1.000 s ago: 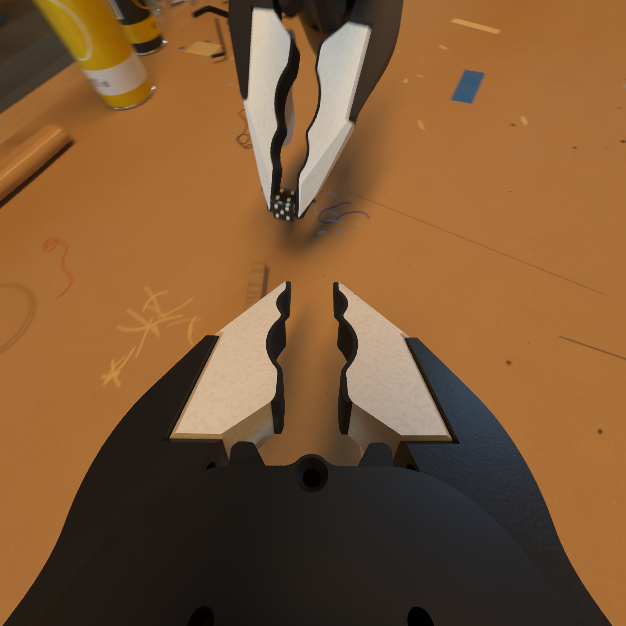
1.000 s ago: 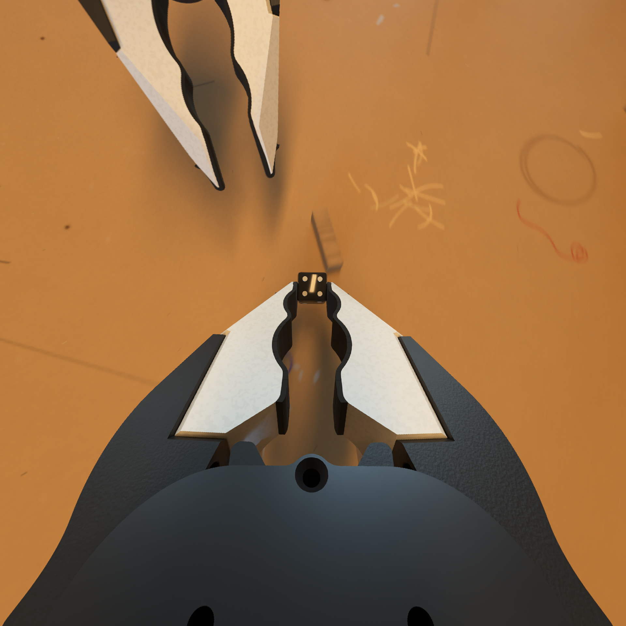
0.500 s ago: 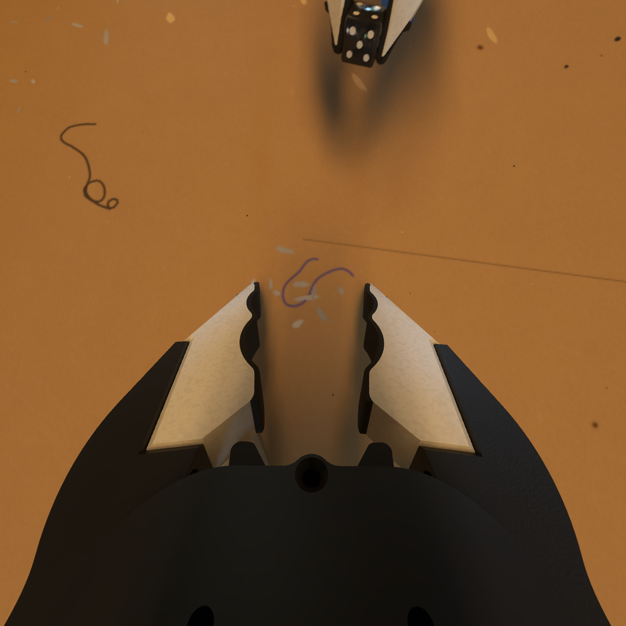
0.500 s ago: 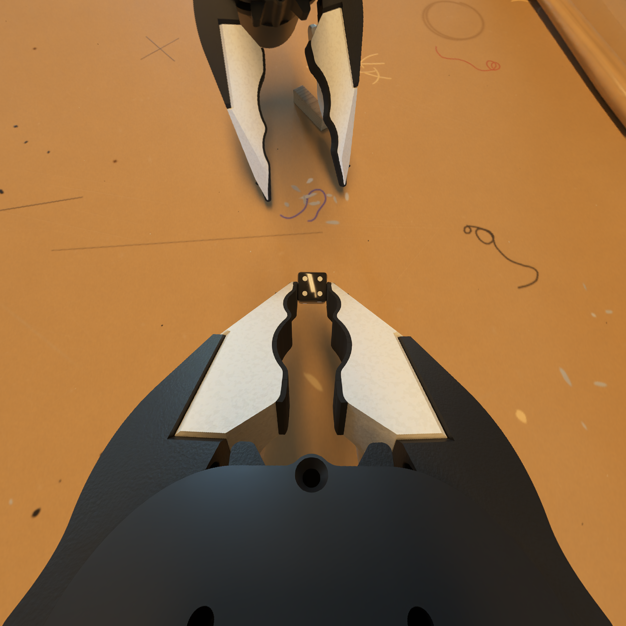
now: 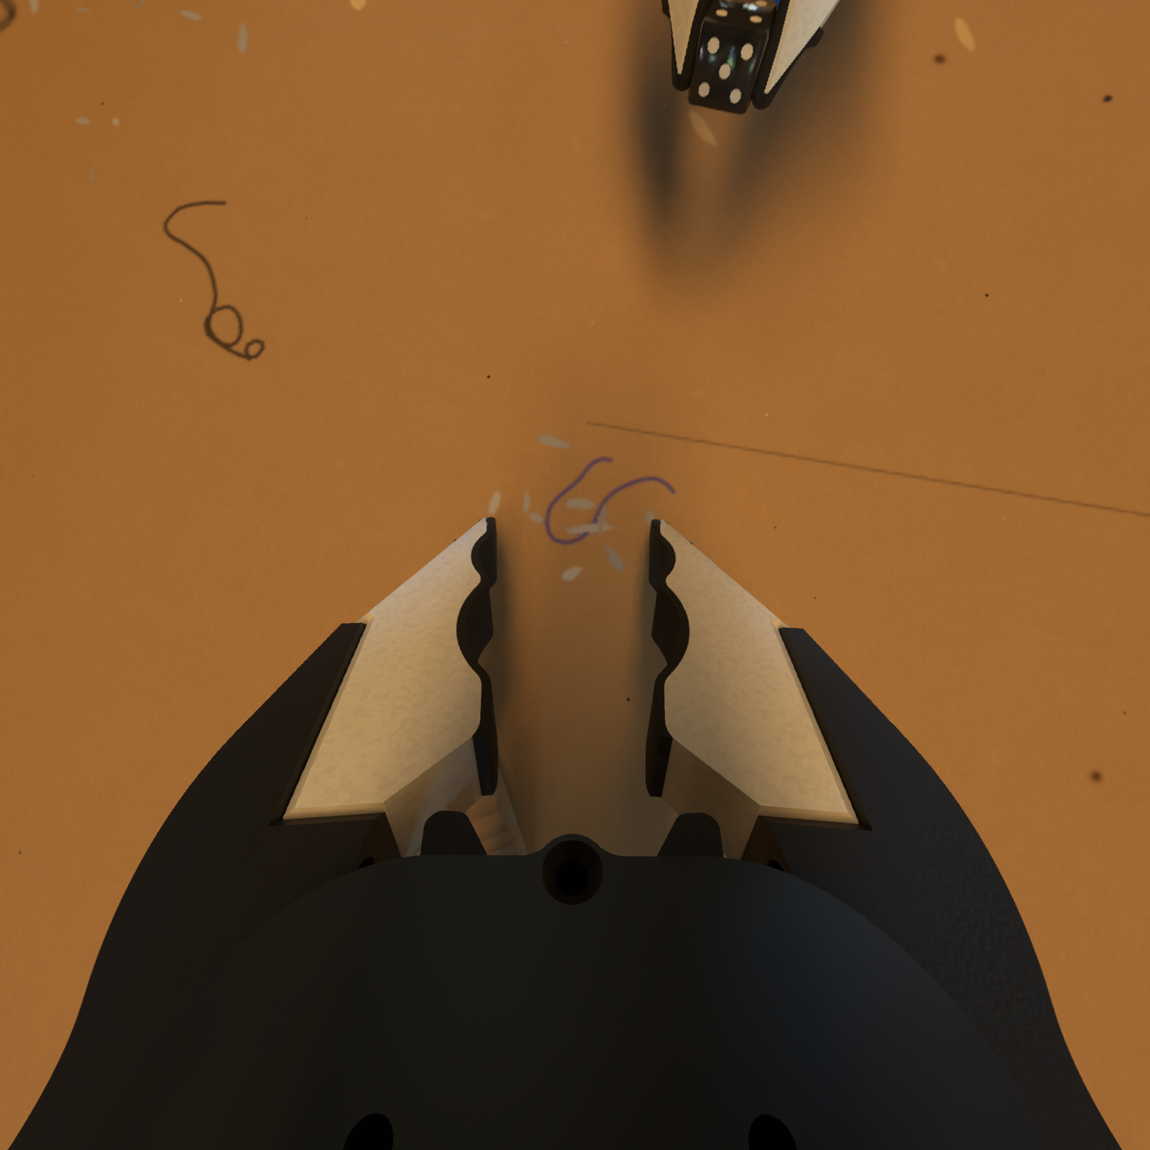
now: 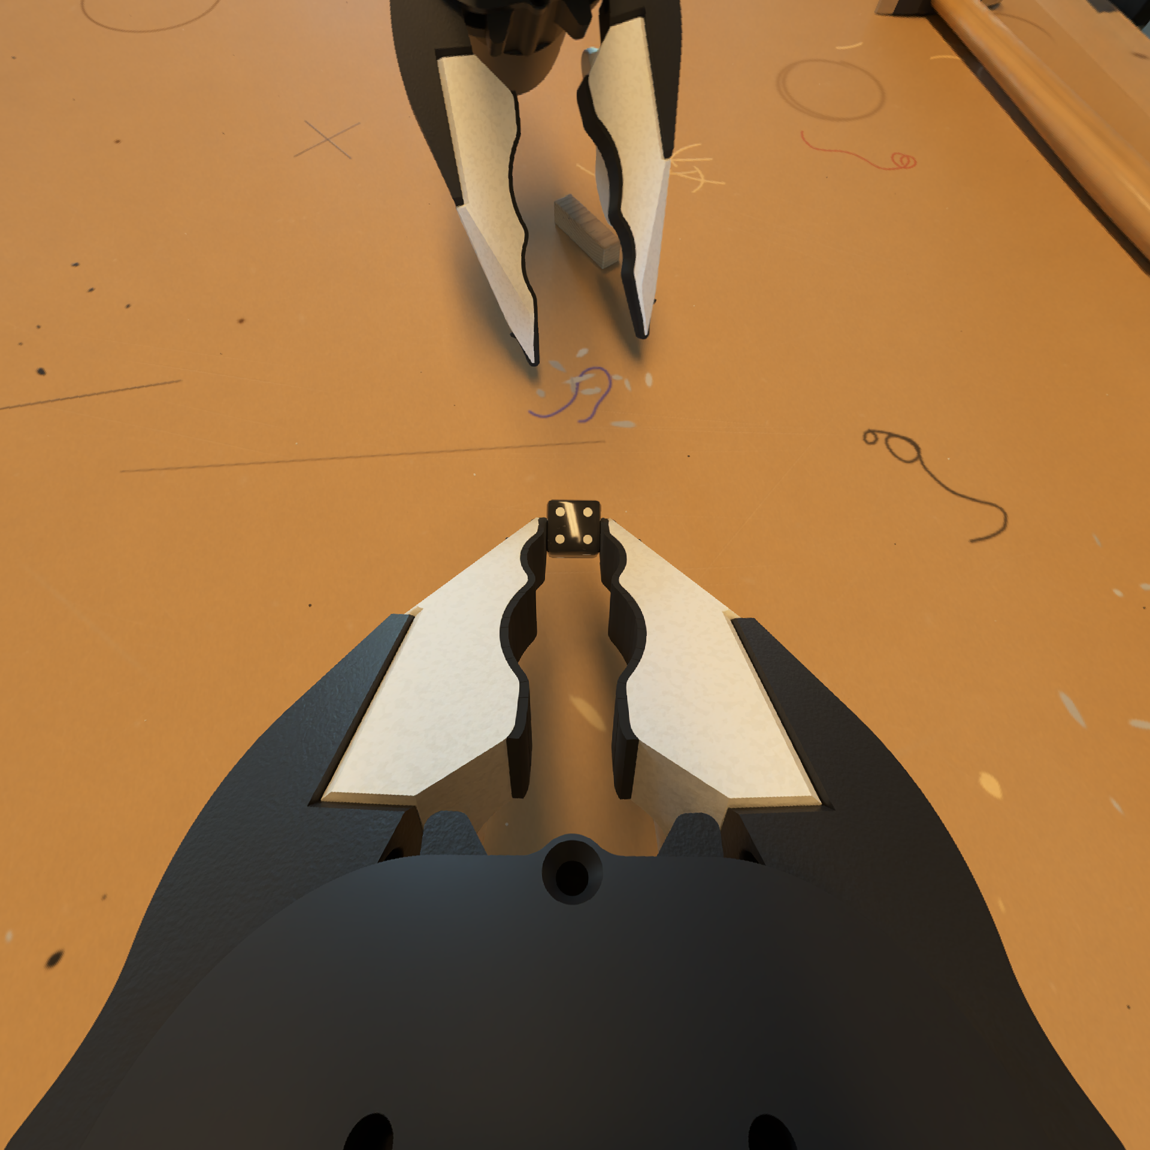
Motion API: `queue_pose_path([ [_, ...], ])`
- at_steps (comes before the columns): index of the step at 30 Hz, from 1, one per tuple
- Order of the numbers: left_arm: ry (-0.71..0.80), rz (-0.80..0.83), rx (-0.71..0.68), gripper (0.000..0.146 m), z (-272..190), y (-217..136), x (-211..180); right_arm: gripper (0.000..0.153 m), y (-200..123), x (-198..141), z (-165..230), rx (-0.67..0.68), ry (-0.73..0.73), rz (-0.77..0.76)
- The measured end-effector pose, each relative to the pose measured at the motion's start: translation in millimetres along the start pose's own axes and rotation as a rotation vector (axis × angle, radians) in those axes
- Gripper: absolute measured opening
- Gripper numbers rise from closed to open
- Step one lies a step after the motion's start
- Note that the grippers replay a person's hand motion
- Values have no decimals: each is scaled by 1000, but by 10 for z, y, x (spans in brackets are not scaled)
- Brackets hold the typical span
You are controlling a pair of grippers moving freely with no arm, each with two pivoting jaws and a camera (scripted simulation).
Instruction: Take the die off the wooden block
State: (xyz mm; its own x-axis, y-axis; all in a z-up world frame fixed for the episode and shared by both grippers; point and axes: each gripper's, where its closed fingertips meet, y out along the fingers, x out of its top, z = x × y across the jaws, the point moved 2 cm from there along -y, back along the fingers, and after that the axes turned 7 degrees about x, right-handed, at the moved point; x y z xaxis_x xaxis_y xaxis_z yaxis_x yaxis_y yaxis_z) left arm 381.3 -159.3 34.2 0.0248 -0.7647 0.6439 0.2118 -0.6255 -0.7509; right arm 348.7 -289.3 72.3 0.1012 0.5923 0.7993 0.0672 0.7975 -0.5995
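My right gripper [image 6: 573, 529] is shut on a small black die [image 6: 573, 528] with pale pips, held at its fingertips above the brown table. The die also shows at the top of the left wrist view [image 5: 722, 68], clamped between the right gripper's fingers. The small wooden block [image 6: 585, 231] lies bare on the table, far from the die, between and behind the fingers of my left gripper [image 6: 588, 348]. My left gripper [image 5: 572, 529] is open and empty, tips down near a purple scribble [image 5: 597, 504].
The brown tabletop [image 6: 186, 560] carries pen marks: a black curl [image 6: 933, 479], a red squiggle [image 6: 865, 155], a drawn circle [image 6: 831, 90] and a cross [image 6: 327, 140]. A wooden rod [image 6: 1058, 106] lies along the far right.
My right gripper has carried the die away from the block and back from my left gripper. My left gripper has opened wider and tilted down over the purple scribble.
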Motion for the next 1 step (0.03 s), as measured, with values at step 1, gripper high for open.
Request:
queue_pose_path([
  [1, 1, 4, -14, 52, 3, -1, 6, 16, 6, 6, 3, 1, -1, -2],
])
